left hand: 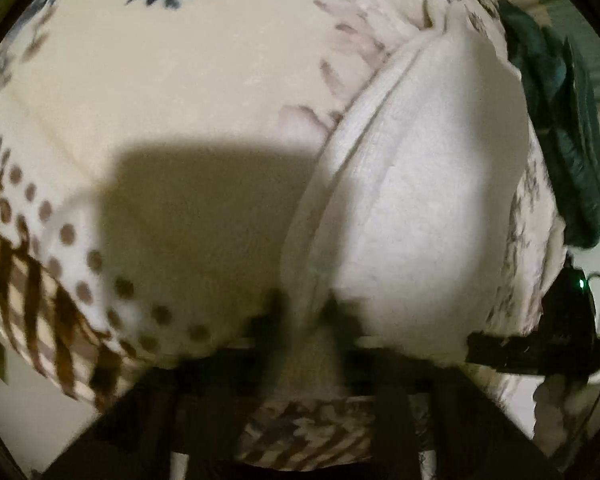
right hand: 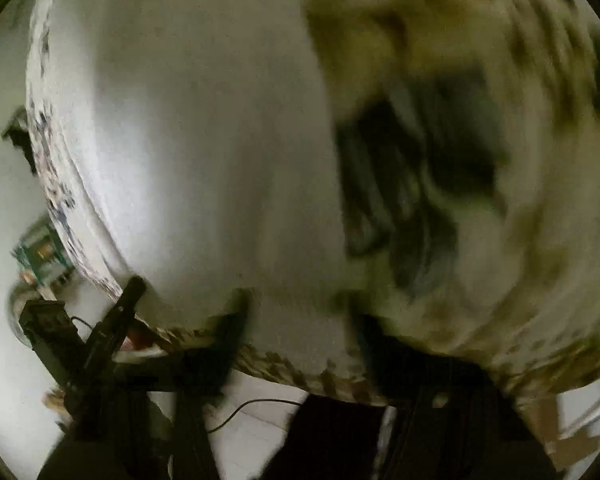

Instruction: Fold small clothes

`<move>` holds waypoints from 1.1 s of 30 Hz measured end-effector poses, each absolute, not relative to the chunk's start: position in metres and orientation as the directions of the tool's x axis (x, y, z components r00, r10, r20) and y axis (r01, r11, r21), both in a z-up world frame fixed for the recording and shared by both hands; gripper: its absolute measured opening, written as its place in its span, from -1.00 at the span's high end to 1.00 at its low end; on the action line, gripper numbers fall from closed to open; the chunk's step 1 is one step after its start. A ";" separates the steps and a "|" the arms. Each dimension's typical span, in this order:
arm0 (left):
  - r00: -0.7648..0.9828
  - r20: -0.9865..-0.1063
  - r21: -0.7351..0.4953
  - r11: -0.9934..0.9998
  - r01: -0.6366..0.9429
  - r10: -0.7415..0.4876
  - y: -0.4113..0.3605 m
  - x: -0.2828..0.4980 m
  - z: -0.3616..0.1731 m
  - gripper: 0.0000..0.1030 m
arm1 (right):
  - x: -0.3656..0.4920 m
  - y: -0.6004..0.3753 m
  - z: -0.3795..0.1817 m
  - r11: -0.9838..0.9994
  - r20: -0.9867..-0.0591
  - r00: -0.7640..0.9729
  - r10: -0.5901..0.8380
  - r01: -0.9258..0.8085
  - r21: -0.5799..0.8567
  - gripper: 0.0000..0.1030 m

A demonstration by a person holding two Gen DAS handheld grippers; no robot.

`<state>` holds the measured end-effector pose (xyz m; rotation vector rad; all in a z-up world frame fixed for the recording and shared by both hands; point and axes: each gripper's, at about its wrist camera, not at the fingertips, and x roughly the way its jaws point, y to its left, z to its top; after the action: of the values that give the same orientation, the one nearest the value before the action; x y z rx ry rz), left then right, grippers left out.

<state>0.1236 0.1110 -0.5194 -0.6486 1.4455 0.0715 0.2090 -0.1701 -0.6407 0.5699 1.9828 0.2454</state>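
White garment (left hand: 420,208) on floral bedspread (left hand: 188,92), dark clothes (left hand: 568,152) beside

patterned bedspread (left hand: 188,92) lies open left of white cloth (left hand: 432,184).

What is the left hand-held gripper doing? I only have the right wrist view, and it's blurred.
Observer: The left hand-held gripper looks closed on the near edge of the white cloth.
Operator: Is the cloth folded?
Observer: Yes, the left wrist view shows a doubled edge along its left side.
Operator: Anything else nearby?
Observer: A dark green item lies past the cloth's right side, at the edge of the bedspread.
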 end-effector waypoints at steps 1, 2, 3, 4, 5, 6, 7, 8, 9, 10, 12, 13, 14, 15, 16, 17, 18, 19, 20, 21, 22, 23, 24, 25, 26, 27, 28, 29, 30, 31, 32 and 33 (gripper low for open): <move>0.160 -0.933 -0.360 0.835 -0.417 -0.322 0.109 0.124 -0.515 0.83 | 0.200 -0.174 -0.640 0.870 -0.804 -0.347 0.484 0.294 0.397 0.85; 0.163 -0.935 -0.353 0.842 -0.408 -0.313 0.107 0.125 -0.511 0.84 | 0.191 -0.179 -0.636 0.870 -0.822 -0.311 0.478 0.300 0.393 0.87; 0.165 -0.937 -0.348 0.846 -0.403 -0.307 0.104 0.126 -0.507 0.85 | 0.186 -0.182 -0.633 0.874 -0.834 -0.294 0.467 0.300 0.383 0.88; 0.170 -0.938 -0.345 0.849 -0.401 -0.301 0.102 0.126 -0.501 0.85 | 0.180 -0.185 -0.629 0.871 -0.838 -0.280 0.468 0.305 0.384 0.89; 0.175 -0.938 -0.345 0.849 -0.400 -0.299 0.103 0.123 -0.499 0.86 | 0.175 -0.186 -0.623 0.872 -0.843 -0.271 0.465 0.302 0.384 0.90; 0.178 -0.938 -0.345 0.848 -0.402 -0.297 0.103 0.121 -0.496 0.86 | 0.170 -0.187 -0.617 0.882 -0.853 -0.264 0.450 0.280 0.379 0.90; 0.183 -0.938 -0.345 0.846 -0.406 -0.294 0.103 0.121 -0.491 0.86 | 0.166 -0.187 -0.614 0.885 -0.857 -0.258 0.446 0.268 0.380 0.90; 0.189 -0.938 -0.346 0.845 -0.408 -0.292 0.104 0.119 -0.490 0.86 | 0.162 -0.188 -0.610 0.884 -0.856 -0.256 0.450 0.262 0.387 0.90; 0.193 -0.940 -0.337 0.847 -0.412 -0.281 0.105 0.117 -0.486 0.86 | 0.159 -0.184 -0.607 0.882 -0.850 -0.262 0.458 0.256 0.396 0.90; 0.197 -0.940 -0.337 0.845 -0.415 -0.278 0.111 0.112 -0.488 0.86 | 0.157 -0.183 -0.605 0.880 -0.846 -0.263 0.463 0.250 0.404 0.91; 0.192 -0.944 -0.326 0.842 -0.429 -0.268 0.116 0.115 -0.493 0.86 | 0.154 -0.180 -0.603 0.888 -0.850 -0.269 0.454 0.217 0.406 0.91; 0.177 -0.947 -0.321 0.837 -0.443 -0.269 0.119 0.115 -0.503 0.86 | 0.151 -0.176 -0.608 0.896 -0.853 -0.280 0.440 0.200 0.396 0.91; 0.162 -0.950 -0.313 0.832 -0.458 -0.268 0.124 0.115 -0.512 0.86 | 0.152 -0.175 -0.614 0.899 -0.853 -0.291 0.434 0.203 0.388 0.90; 0.145 -0.954 -0.299 0.831 -0.468 -0.262 0.128 0.114 -0.521 0.86 | 0.152 -0.173 -0.622 0.901 -0.848 -0.307 0.432 0.193 0.389 0.90; 0.135 -0.952 -0.305 0.827 -0.471 -0.275 0.130 0.115 -0.528 0.82 | 0.152 -0.171 -0.628 0.906 -0.845 -0.327 0.422 0.166 0.389 0.90; 0.128 -0.949 -0.313 0.823 -0.475 -0.287 0.132 0.115 -0.531 0.77 | 0.156 -0.166 -0.630 0.910 -0.847 -0.333 0.415 0.151 0.386 0.88; 0.125 -0.946 -0.322 0.817 -0.479 -0.299 0.134 0.114 -0.532 0.77 | 0.159 -0.167 -0.631 0.908 -0.842 -0.340 0.419 0.142 0.394 0.83; 0.132 -0.939 -0.341 0.809 -0.478 -0.318 0.136 0.112 -0.529 0.61 | 0.161 -0.170 -0.631 0.895 -0.823 -0.351 0.446 0.155 0.419 0.76; 0.139 -0.934 -0.354 0.805 -0.476 -0.329 0.138 0.110 -0.525 0.45 | 0.165 -0.170 -0.631 0.880 -0.803 -0.359 0.475 0.177 0.442 0.45; 0.153 -0.928 -0.371 0.797 -0.476 -0.341 0.140 0.107 -0.520 0.06 | 0.165 -0.175 -0.628 0.861 -0.783 -0.357 0.509 0.198 0.469 -0.01; 0.169 -0.918 -0.395 0.787 -0.473 -0.359 0.141 0.106 -0.516 -0.28 | 0.165 -0.183 -0.624 0.833 -0.760 -0.340 0.554 0.219 0.509 -0.22; 0.206 -0.896 -0.442 0.766 -0.466 -0.393 0.144 0.103 -0.512 -0.38 | 0.164 -0.191 -0.622 0.807 -0.743 -0.316 0.590 0.234 0.542 -0.38; 0.227 -0.884 -0.468 0.755 -0.460 -0.410 0.148 0.101 -0.512 -0.44 | 0.164 -0.195 -0.624 0.789 -0.731 -0.297 0.614 0.247 0.563 -0.38; 0.240 -0.868 -0.497 0.743 -0.448 -0.435 0.150 0.103 -0.514 -0.46 | 0.163 -0.200 -0.626 0.778 -0.724 -0.287 0.627 0.263 0.570 -0.38; 0.235 -0.862 -0.506 0.741 -0.442 -0.449 0.151 0.105 -0.519 -0.46 | 0.162 -0.201 -0.630 0.769 -0.717 -0.280 0.638 0.288 0.571 -0.38; 0.222 -0.860 -0.509 0.742 -0.436 -0.460 0.152 0.108 -0.526 -0.46 | 0.159 -0.204 -0.635 0.754 -0.706 -0.273 0.653 0.318 0.575 -0.38; 0.205 -0.858 -0.511 0.744 -0.429 -0.471 0.152 0.114 -0.535 -0.46 | 0.156 -0.206 -0.639 0.740 -0.695 -0.265 0.668 0.341 0.580 -0.38; 0.185 -0.850 -0.522 0.743 -0.420 -0.493 0.150 0.119 -0.545 -0.46 | 0.152 -0.206 -0.646 0.718 -0.677 -0.258 0.690 0.367 0.592 -0.38; 0.165 -0.834 -0.544 0.736 -0.402 -0.526 0.146 0.126 -0.557 -0.46 | 0.151 -0.209 -0.652 0.707 -0.667 -0.256 0.700 0.379 0.597 -0.38; 0.152 -0.822 -0.561 0.734 -0.383 -0.549 0.141 0.129 -0.565 -0.46 | 0.149 -0.205 -0.658 0.702 -0.664 -0.250 0.705 0.381 0.602 -0.38; 0.140 -0.814 -0.571 0.735 -0.365 -0.563 0.138 0.132 -0.570 -0.46 | 0.146 -0.201 -0.663 0.692 -0.659 -0.240 0.713 0.392 0.607 -0.38; 0.127 -0.812 -0.575 0.741 -0.346 -0.570 0.135 0.134 -0.574 -0.46 | 0.144 -0.200 -0.666 0.678 -0.649 -0.230 0.725 0.406 0.613 -0.38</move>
<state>0.1342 0.1354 -0.5736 -0.7894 1.4799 -0.1907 0.1436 -0.1996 -0.6663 0.8912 1.8571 0.3861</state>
